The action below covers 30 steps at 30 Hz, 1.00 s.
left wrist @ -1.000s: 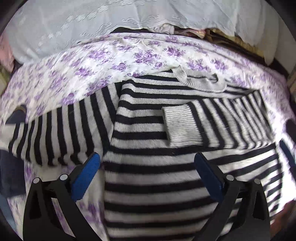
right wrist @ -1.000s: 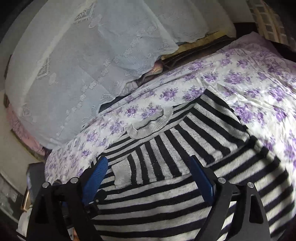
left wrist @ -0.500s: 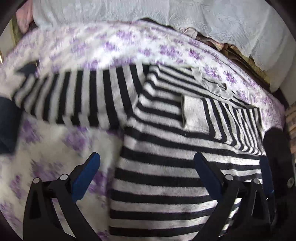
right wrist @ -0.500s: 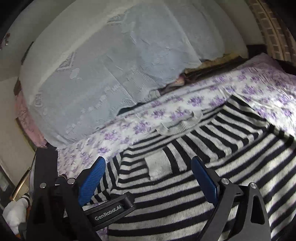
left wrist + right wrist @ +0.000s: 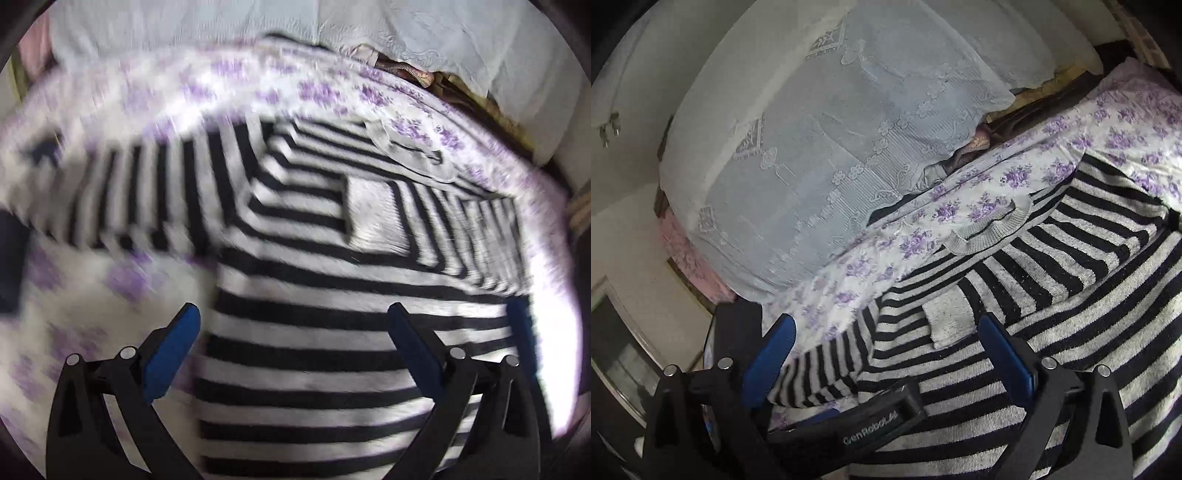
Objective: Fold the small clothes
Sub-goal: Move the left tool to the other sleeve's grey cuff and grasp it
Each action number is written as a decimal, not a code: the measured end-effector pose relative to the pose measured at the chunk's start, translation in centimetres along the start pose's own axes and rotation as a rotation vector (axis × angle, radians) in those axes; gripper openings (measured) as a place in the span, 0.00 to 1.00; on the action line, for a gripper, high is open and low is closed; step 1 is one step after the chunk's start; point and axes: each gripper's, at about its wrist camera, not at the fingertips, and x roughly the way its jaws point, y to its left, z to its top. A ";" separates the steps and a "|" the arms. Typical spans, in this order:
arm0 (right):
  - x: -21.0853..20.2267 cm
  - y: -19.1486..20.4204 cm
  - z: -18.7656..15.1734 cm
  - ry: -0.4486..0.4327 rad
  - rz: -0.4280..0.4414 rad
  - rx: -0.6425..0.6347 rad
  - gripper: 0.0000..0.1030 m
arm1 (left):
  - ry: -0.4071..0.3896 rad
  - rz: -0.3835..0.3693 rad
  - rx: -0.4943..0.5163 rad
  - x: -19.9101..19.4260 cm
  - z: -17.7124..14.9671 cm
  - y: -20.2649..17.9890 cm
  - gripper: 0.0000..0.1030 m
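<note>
Hanging above the lower part of the sweater (image 5: 314,362), the left gripper (image 5: 293,325) stands with its jaws wide apart and nothing between the blue pads (image 5: 173,354); the view is blurred. The right gripper (image 5: 886,343) is spread wide too, its jaws having just been opening, and no cloth is pinched between them; the left tool's black body, lettered "GenRoboLAI", crosses below it in the right wrist view. The sweater, striped black and grey-white, lies flat on the sheet (image 5: 979,192), which is white with purple flowers. One sleeve (image 5: 1071,258) is folded across the chest, its plain grey cuff (image 5: 947,323) near the middle of the body. The other sleeve (image 5: 122,195) stretches out to the side over the sheet, unfolded. Beyond the folded sleeve the grey ribbed collar (image 5: 993,227) rests at the garment's top edge. Farther back, a pale lace cloth (image 5: 831,147) covers a large rounded heap at the bed's far end, with some brownish and pink fabric showing under its edge.
</note>
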 end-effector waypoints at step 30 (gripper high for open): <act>-5.6 -13.5 10.9 0.088 -0.306 -0.113 0.97 | -0.085 0.008 -0.502 1.5 3.8 19.5 0.74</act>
